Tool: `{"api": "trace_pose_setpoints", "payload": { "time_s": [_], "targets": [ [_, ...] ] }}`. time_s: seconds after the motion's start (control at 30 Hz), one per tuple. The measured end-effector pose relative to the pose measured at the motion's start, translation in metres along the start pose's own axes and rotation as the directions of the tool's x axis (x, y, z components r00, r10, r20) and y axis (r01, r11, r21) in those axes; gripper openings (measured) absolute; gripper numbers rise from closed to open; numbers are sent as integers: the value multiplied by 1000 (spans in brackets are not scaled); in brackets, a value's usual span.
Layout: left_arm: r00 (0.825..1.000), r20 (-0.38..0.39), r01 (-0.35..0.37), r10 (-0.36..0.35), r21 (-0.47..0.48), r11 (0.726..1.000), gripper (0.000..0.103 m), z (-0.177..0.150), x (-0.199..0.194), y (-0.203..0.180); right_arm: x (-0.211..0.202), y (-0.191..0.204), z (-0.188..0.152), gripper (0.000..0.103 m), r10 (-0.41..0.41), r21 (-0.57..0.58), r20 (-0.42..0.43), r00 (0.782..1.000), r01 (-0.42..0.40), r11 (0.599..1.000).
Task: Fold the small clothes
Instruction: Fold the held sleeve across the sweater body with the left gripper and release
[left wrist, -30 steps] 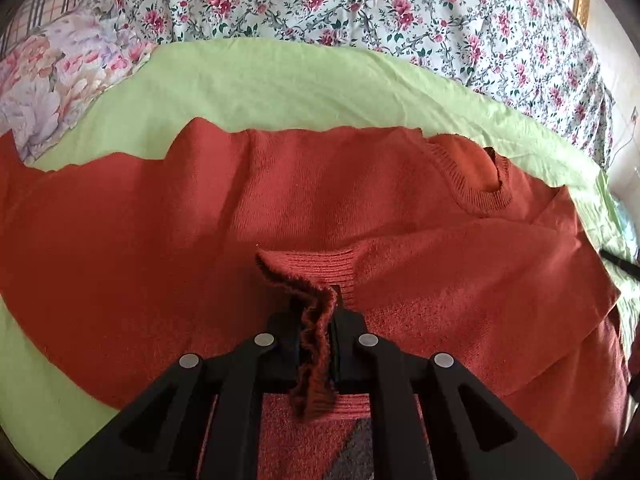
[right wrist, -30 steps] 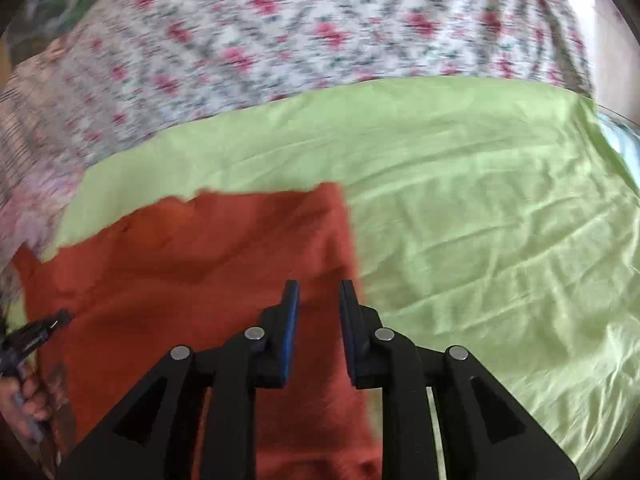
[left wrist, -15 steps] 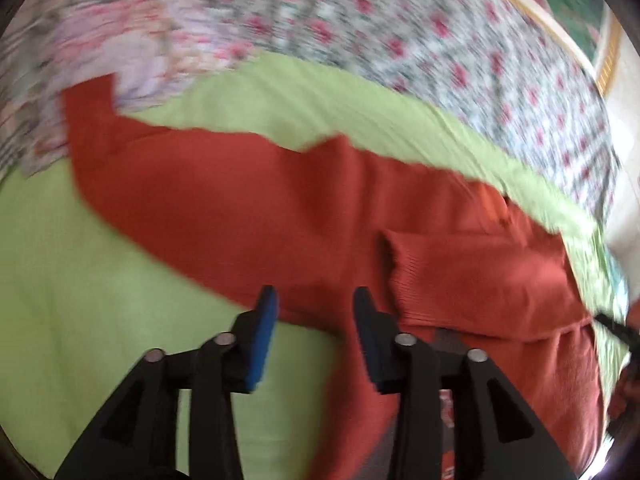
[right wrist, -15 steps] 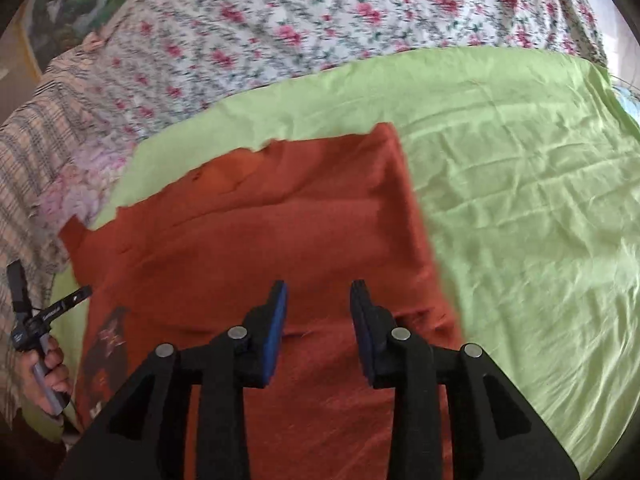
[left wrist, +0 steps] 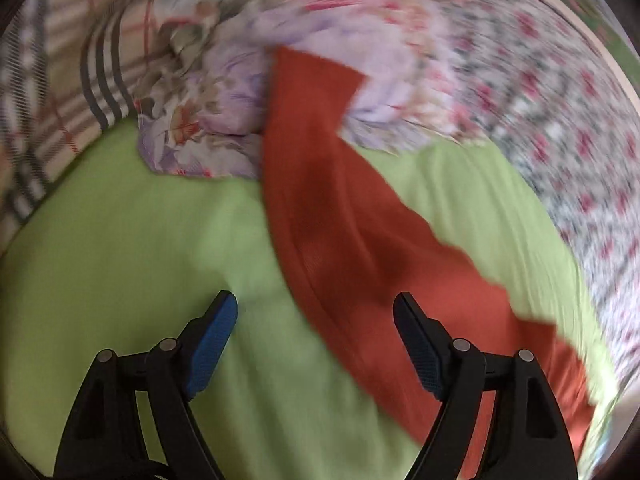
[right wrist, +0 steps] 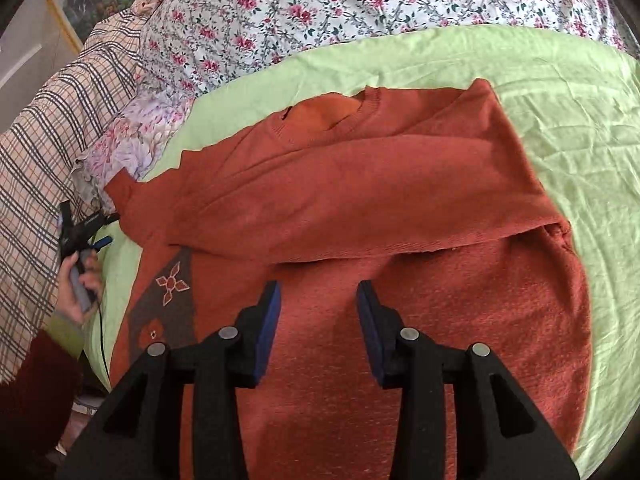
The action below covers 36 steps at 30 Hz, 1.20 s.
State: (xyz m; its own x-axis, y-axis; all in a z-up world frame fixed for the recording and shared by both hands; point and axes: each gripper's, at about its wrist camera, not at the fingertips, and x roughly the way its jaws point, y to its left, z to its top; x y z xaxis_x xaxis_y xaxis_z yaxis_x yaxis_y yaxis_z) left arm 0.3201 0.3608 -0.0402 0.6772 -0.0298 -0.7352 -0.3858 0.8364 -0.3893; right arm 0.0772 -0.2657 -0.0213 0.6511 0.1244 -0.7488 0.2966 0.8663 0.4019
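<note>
**Left sleeve next: take it near the cuff, carry it across the chest**

The left gripper [left wrist: 316, 320] has its blue-padded jaws spread wide with nothing between them, hovering over the light green bedsheet [left wrist: 120, 264]. From the jaws, the unfolded sleeve [left wrist: 320, 184] of the rust-orange knitted sweater runs from about 3 o'clock, beside the right-hand finger, up to 12 o'clock, where its cuff end lies on the lilac floral pillow [left wrist: 208, 120]. The view is motion-blurred, so whether the right-hand pad touches the knit cannot be told.

The right gripper [right wrist: 318, 304] is also open and empty, its jaws apart over the lower body of the sweater [right wrist: 400, 208]. At 12 o'clock from it the other sleeve already lies folded across the chest, with the ribbed neckline beyond. At 9 o'clock sits the brown patch with embroidered flowers [right wrist: 168, 304]; farther out at 9 to 10 o'clock the left gripper and the hand holding it appear small beside the checked blanket [right wrist: 48, 152].

The step in hand looks like folding the remaining sleeve. To do it well, I judge the left gripper should move toward 12 o'clock, pinch both layers near the cuff, lift only slightly, and lay the sleeve straight over the first one. The right gripper could press the body to stop the loose knit dragging on the sheet.
</note>
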Motion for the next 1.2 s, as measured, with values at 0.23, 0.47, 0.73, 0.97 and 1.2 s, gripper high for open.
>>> {"api": "trace_pose_setpoints", "payload": {
  "time_s": [0.23,0.47,0.73,0.97,1.2],
  "targets": [
    [998,45,-38,40,-46,998,65,47,29,-1,-1,10,3,41,6,-3,4,1000,-6,1000],
    [997,69,33,-34,20,999,6,44,13,-29,-1,10,0,41,13,-7,-1,1000,-13,1000],
    [964,129,196,-231,242,950,6,-25,-81,-132,-12,4,-8,41,39,27,30,999,-40,999],
    [909,14,371,-417,427,824,6,-128,-127,-249,-31,-12,-18,41,39,72,66,997,-44,996],
    [891,-165,435,-423,581,689,6,-234,-99,-357,-56,-42,-33,41,2,137,104,995,-17,990]
  ]
}}
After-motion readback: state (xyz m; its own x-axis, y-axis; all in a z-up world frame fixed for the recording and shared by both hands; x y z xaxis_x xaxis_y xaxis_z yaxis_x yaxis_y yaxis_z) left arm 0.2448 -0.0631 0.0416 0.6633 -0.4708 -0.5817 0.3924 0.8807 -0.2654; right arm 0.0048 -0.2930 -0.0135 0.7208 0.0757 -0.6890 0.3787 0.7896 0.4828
